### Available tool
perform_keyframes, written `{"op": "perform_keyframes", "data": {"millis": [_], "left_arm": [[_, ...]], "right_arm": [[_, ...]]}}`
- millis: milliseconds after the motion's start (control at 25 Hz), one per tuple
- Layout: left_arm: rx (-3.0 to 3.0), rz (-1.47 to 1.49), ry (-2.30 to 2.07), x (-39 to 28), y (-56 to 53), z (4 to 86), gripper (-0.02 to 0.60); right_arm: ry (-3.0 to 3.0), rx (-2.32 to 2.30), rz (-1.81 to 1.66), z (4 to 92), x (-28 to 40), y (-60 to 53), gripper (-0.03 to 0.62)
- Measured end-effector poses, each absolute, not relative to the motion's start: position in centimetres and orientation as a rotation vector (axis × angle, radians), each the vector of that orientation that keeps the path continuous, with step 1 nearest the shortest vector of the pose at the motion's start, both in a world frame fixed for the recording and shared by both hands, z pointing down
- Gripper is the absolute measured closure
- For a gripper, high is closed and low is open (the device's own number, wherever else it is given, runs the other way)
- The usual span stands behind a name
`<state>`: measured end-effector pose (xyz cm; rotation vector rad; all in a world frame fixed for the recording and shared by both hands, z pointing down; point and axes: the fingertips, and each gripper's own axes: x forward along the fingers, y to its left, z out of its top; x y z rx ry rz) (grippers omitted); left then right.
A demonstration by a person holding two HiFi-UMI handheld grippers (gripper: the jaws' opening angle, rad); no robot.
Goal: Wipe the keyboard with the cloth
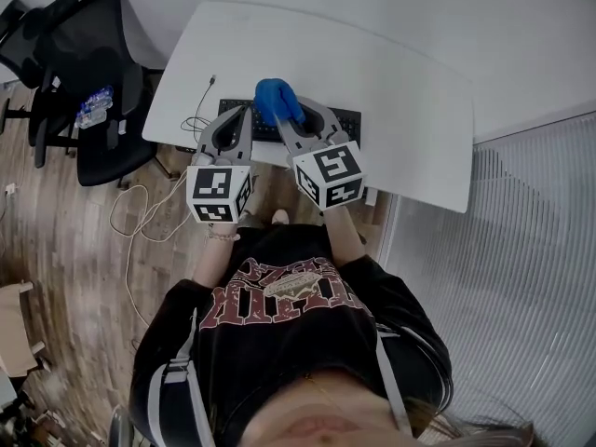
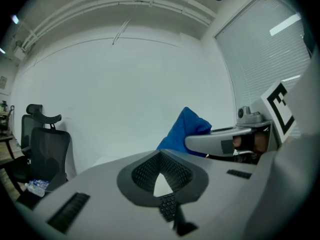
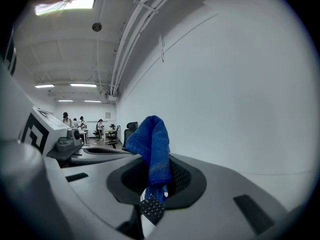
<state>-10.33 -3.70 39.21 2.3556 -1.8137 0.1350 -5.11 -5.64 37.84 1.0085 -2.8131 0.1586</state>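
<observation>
The keyboard [image 1: 346, 123] is lying lengthwise along the tabletop's [image 1: 400, 73] near edge. The right tongs [image 3: 156, 170] are pinching the cloth [image 3: 152, 144] above it, and the left tongs [image 2: 161, 155] are pressing together empty.

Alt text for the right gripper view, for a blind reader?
The right hand-held gripper is shut on a bunched blue cloth that rises above its jaws against a white wall. Black keyboard keys show below, and a distant office with people lies at far left.
</observation>
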Motion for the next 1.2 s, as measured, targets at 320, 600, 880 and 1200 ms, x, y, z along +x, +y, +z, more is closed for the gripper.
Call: {"op": "perform_keyframes", "data": {"millis": [320,600,880,1200], "left_arm": [[2.335,0.210,-1.811,-13.4,-6.0,40.9,0.546],[2.307,0.289,-1.782,-16.4,-8.3,44.7,0.546],[2.276,0.360,-1.760,-19.8,-10.2,49.0,0.546],[2.258,0.470,-1.694,-22.4,-11.3,53.1,0.546]], "right_arm": [[-2.780,1.017,0.186,39.1,-6.9,-7.9,0.530],[-2.738,1.047,0.233,40.9,-8.3,-10.3,0.530],[-2.712,1.038,0.294,43.5,-11.6,-12.3,0.530],[-2.672,1.023,0.378,46.8,-15.1,-13.5,0.530]]}}
